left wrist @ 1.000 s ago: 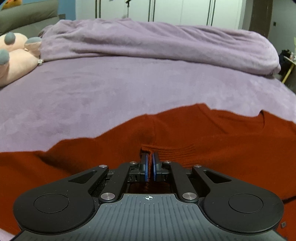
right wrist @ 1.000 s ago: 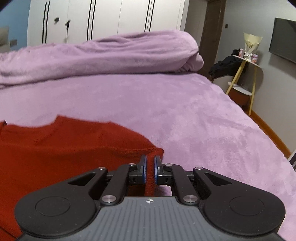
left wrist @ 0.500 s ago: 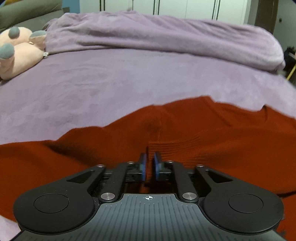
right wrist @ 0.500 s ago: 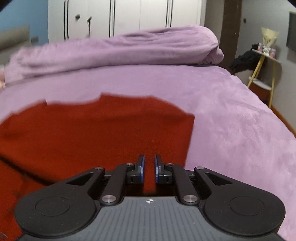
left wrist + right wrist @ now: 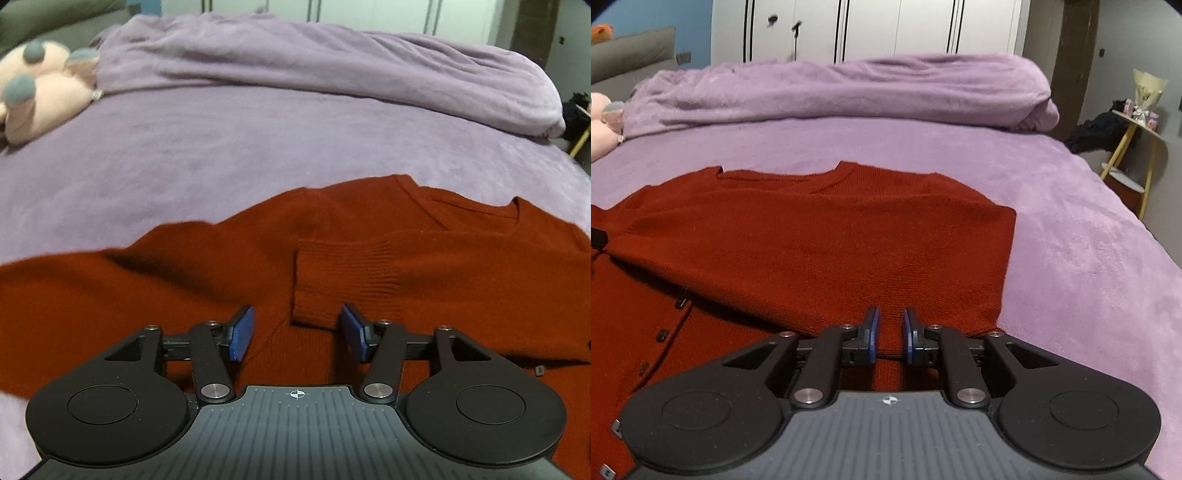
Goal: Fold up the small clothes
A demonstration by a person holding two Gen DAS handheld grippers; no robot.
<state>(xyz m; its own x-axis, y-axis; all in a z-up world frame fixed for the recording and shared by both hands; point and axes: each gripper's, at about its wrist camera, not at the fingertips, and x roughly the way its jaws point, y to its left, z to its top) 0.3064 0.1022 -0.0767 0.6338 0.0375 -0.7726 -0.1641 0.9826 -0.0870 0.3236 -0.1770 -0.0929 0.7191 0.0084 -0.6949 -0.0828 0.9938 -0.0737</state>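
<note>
Left claw (image 5: 297,332) is hanging released, jaws just been opening, with the red cardigan's (image 5: 369,258) ribbed cuff (image 5: 343,280) lying right ahead between them. Right claw (image 5: 889,334) is just easing apart too, fabric between its tips, on the purple bed (image 5: 1071,229).

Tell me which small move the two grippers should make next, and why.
Probably draw both back, clear of the red cardigan. The left gripper has just been opening its jaws and the ribbed cuff lies loose on the garment. The right gripper has just been opening too, the folded side's edge lying between its parted jaws.
</note>
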